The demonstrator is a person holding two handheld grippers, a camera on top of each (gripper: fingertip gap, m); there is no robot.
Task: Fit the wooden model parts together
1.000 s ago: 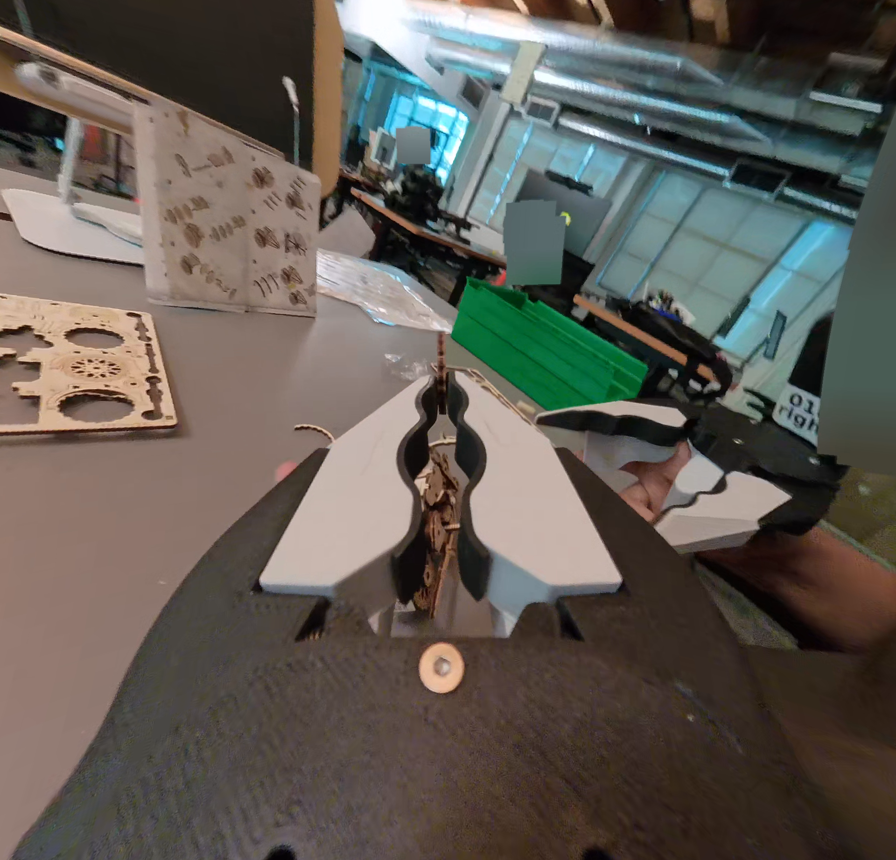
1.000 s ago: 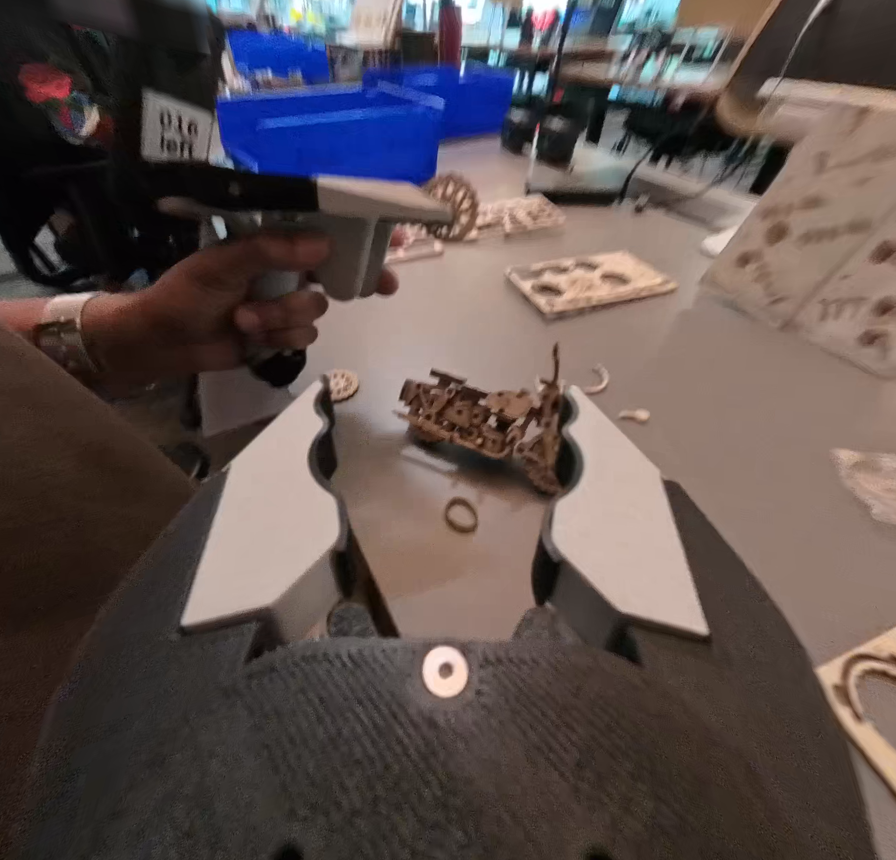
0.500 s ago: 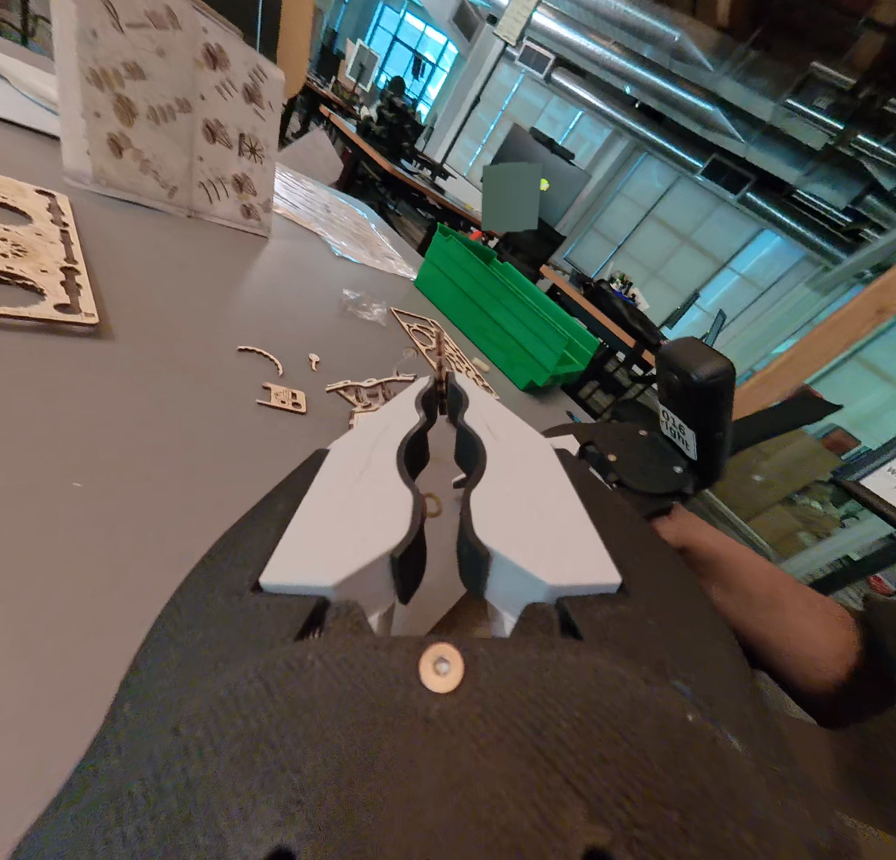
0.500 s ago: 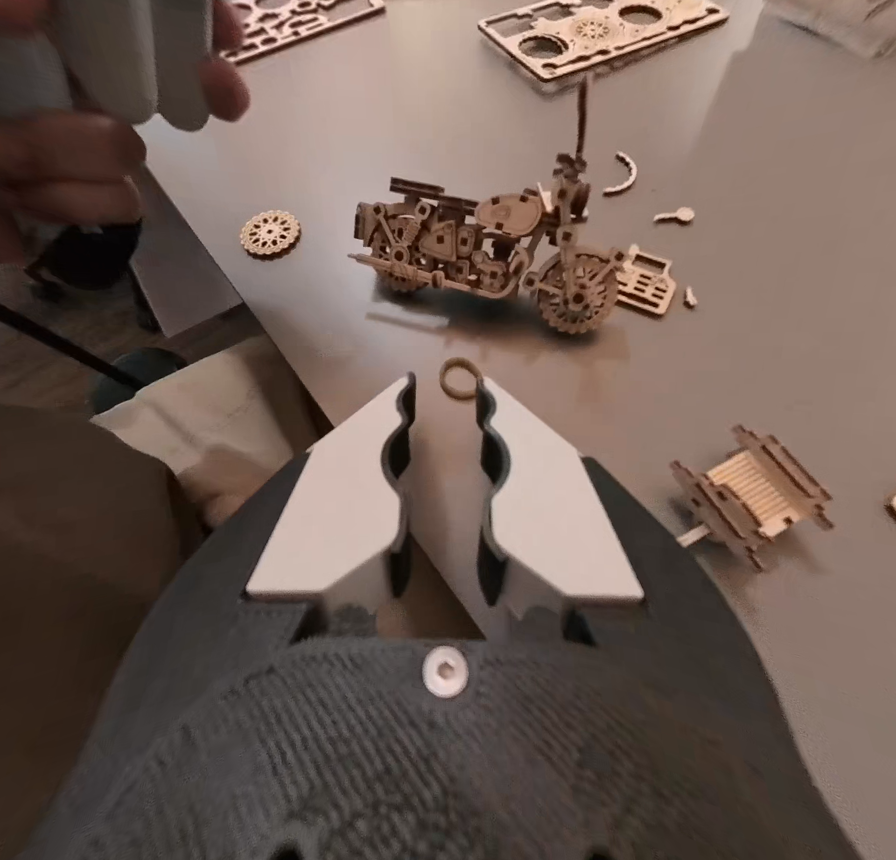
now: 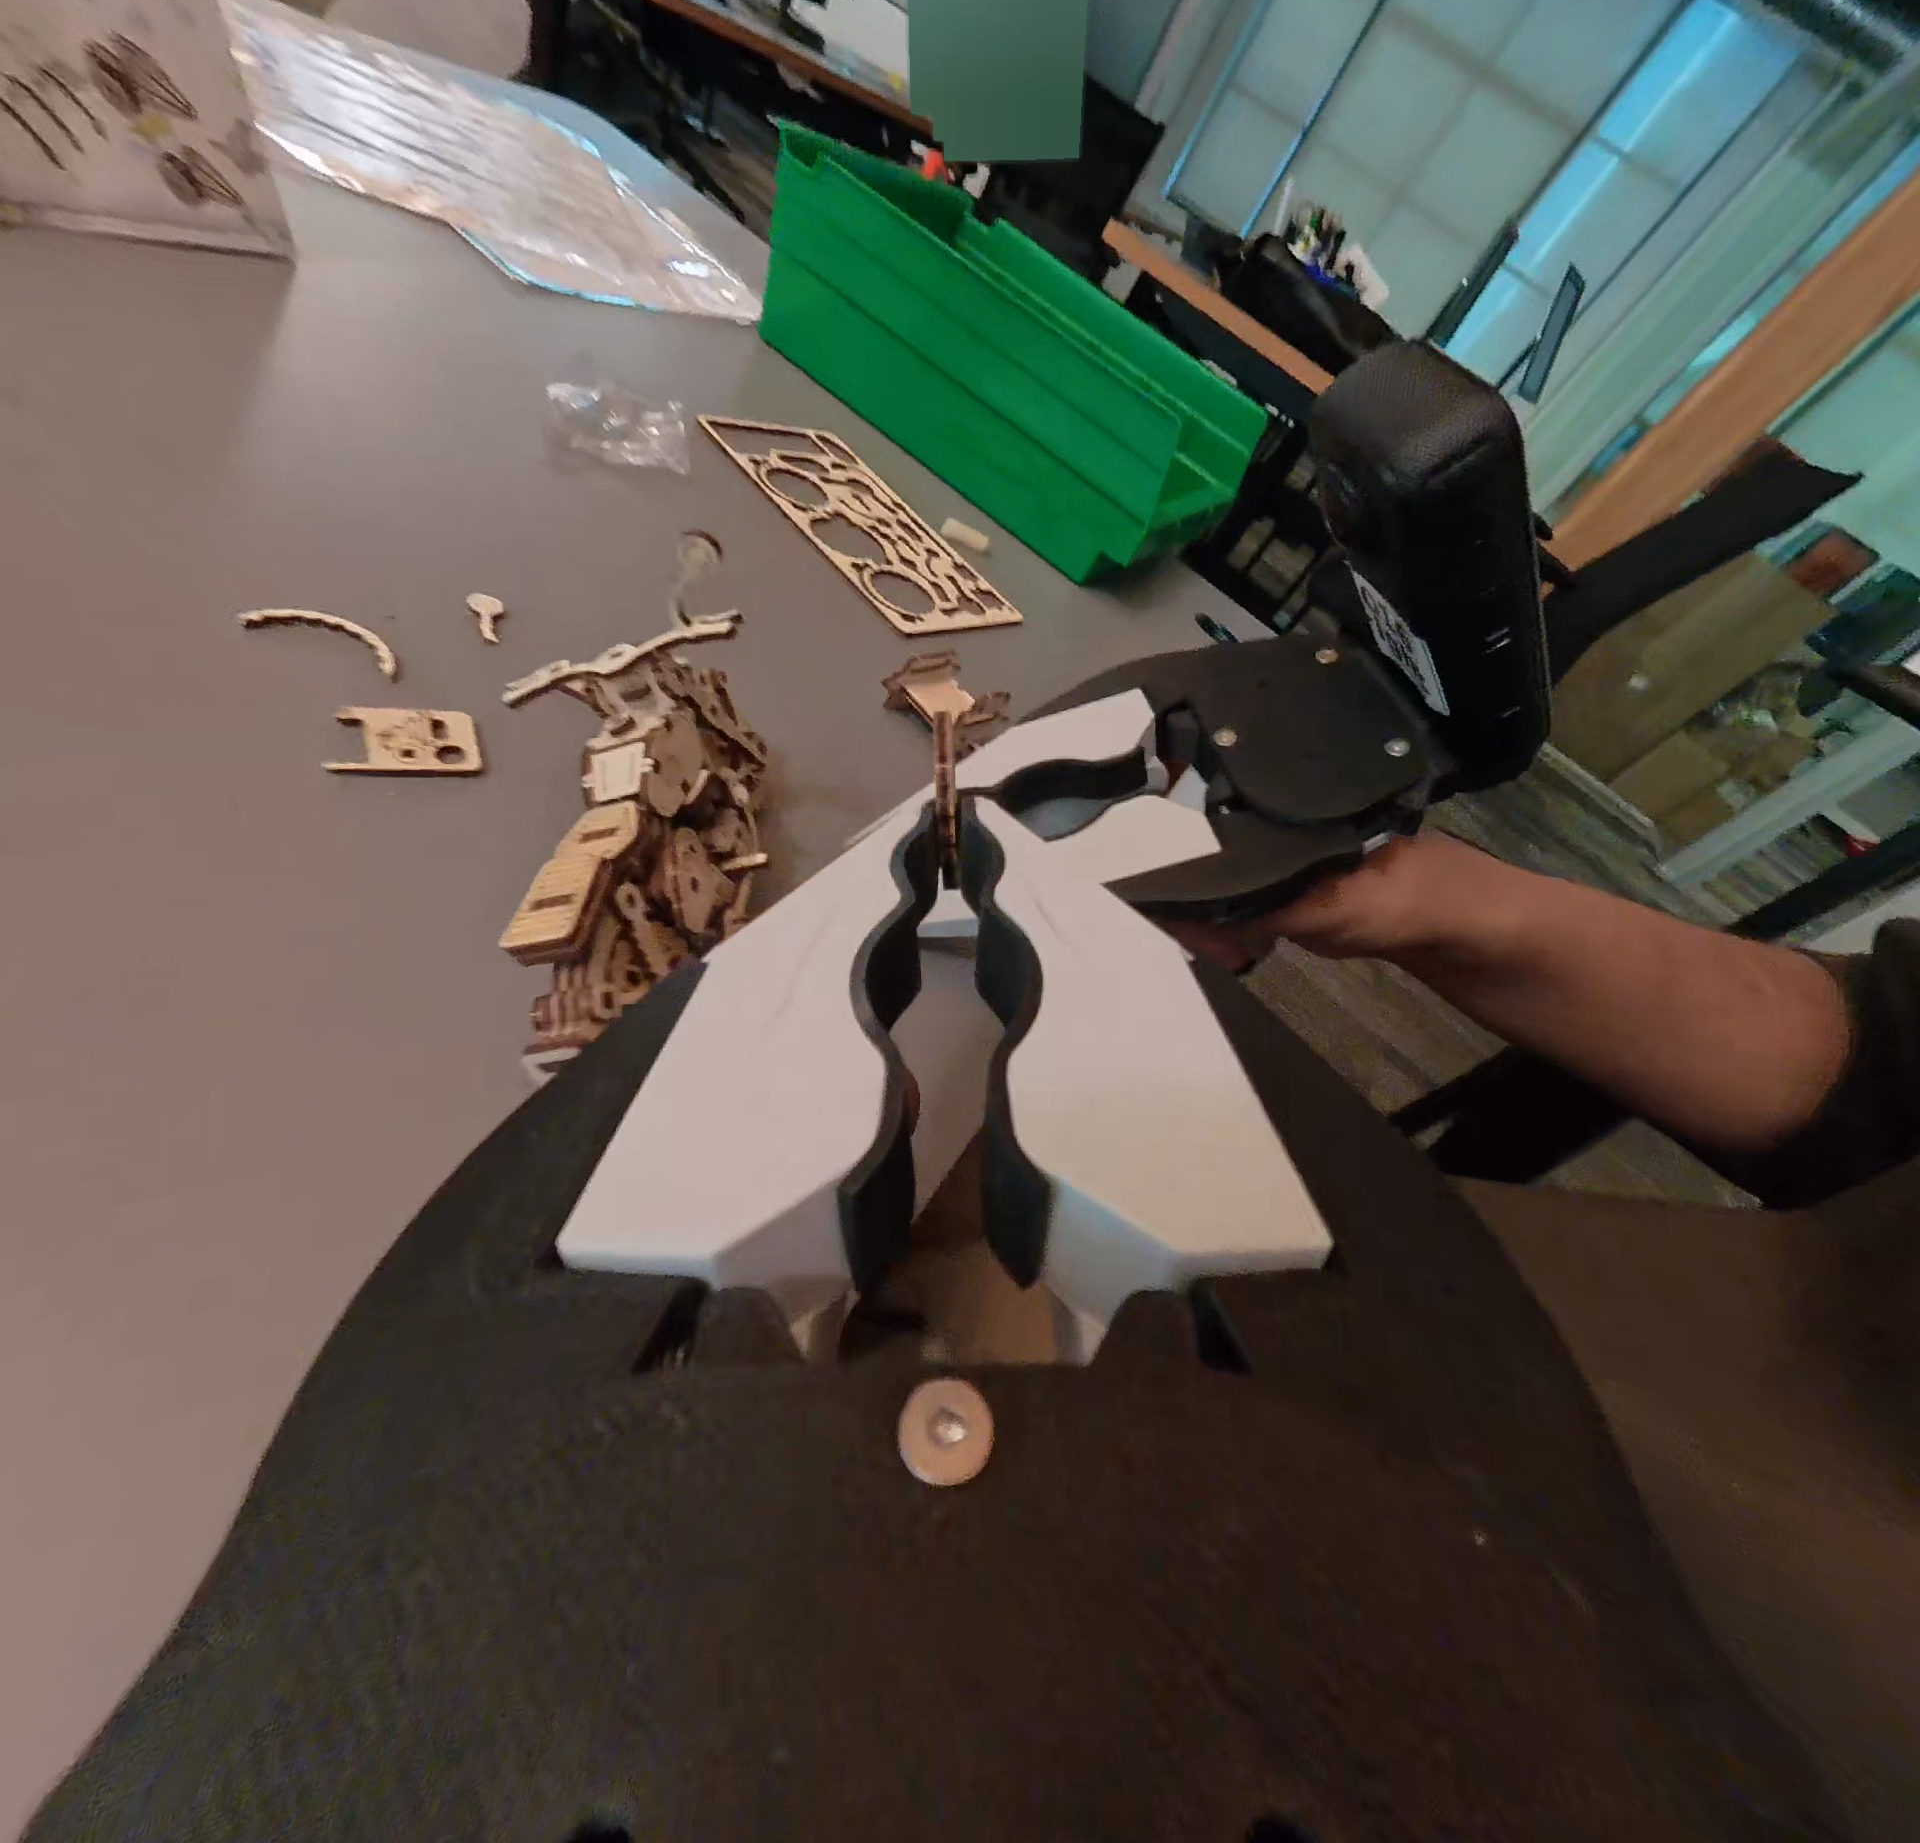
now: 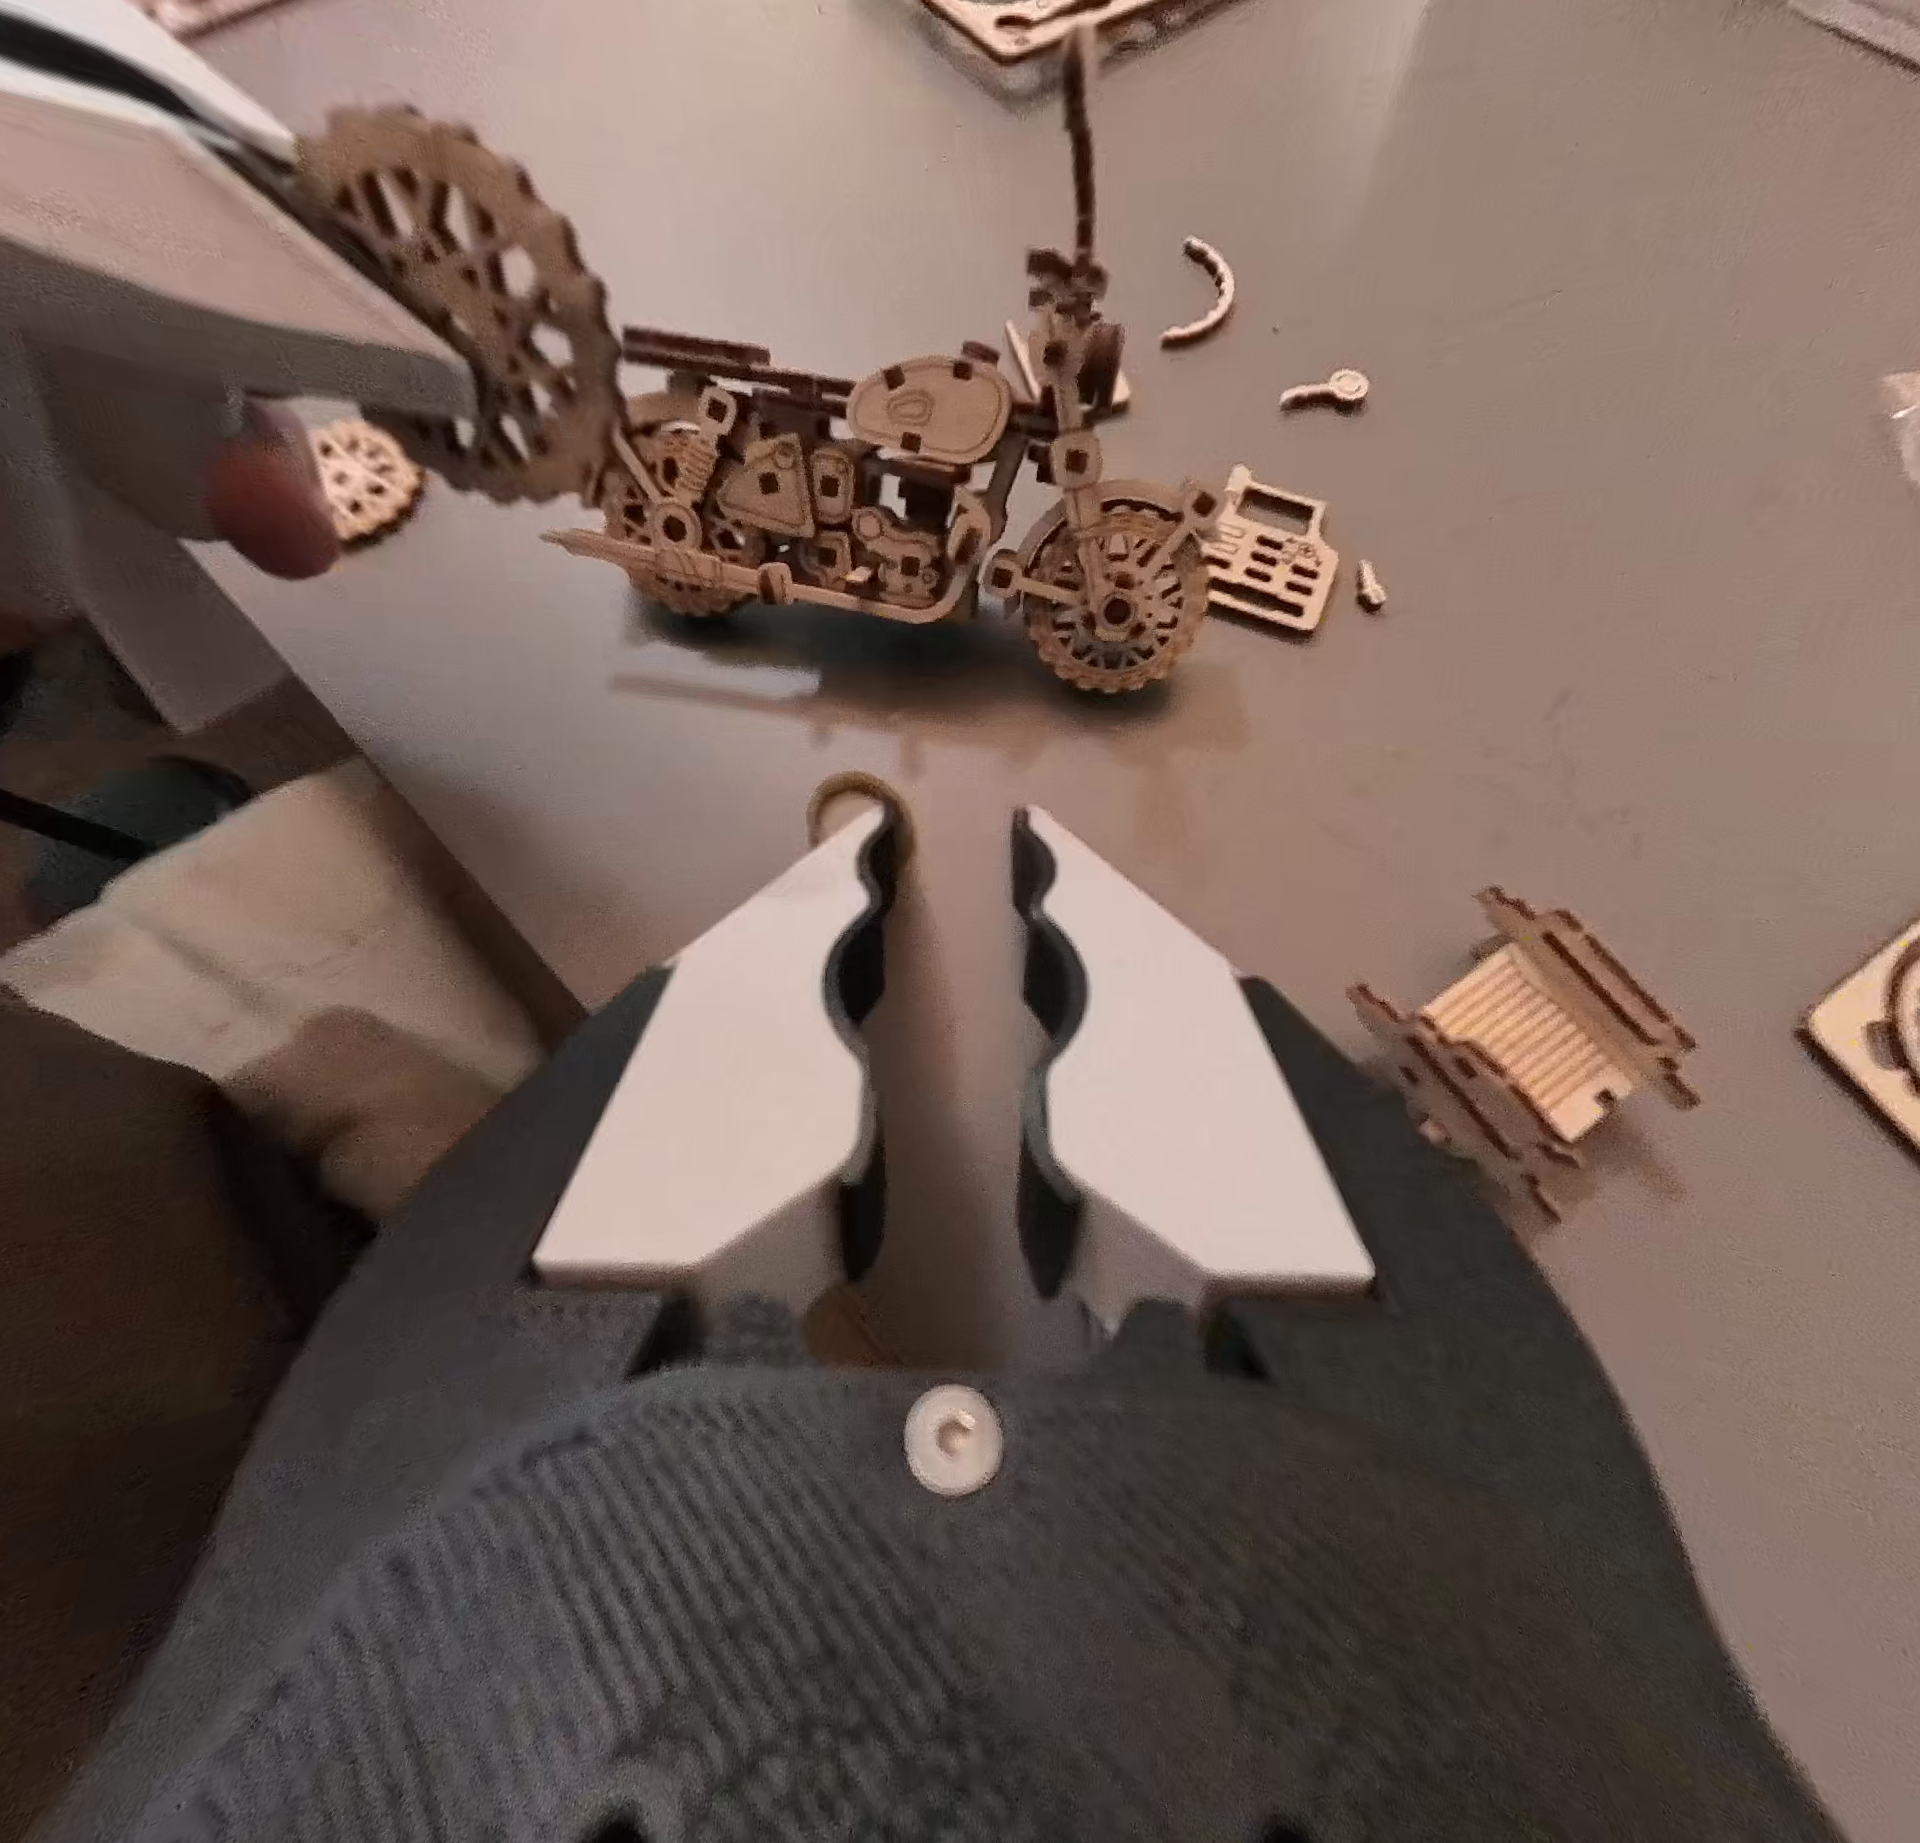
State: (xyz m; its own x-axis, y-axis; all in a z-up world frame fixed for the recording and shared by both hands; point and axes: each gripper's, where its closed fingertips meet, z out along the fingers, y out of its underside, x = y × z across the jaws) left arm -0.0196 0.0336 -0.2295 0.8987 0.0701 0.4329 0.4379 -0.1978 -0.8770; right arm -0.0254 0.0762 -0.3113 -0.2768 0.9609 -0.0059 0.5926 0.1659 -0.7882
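Your left gripper (image 5: 943, 837) pinches a toothed wheel (image 6: 473, 307) edge-on at its tips, held in the air beside the rear of the motorcycle (image 6: 894, 515). Your right gripper (image 6: 954, 837) is slightly parted and holds nothing; a small ring (image 6: 831, 796) lies at its left fingertip. The motorcycle stands upright on the grey table (image 6: 1507, 650), a ribbed block (image 6: 1522, 1045) near right of it. A grille piece (image 6: 1262, 567) touches the front wheel; a curved strip (image 6: 1205, 292) and a pin (image 6: 1325, 391) lie beyond. Far off, cut-out sheets (image 5: 862, 526), a green bin (image 5: 987, 339) and workshop windows (image 5: 1455, 79).
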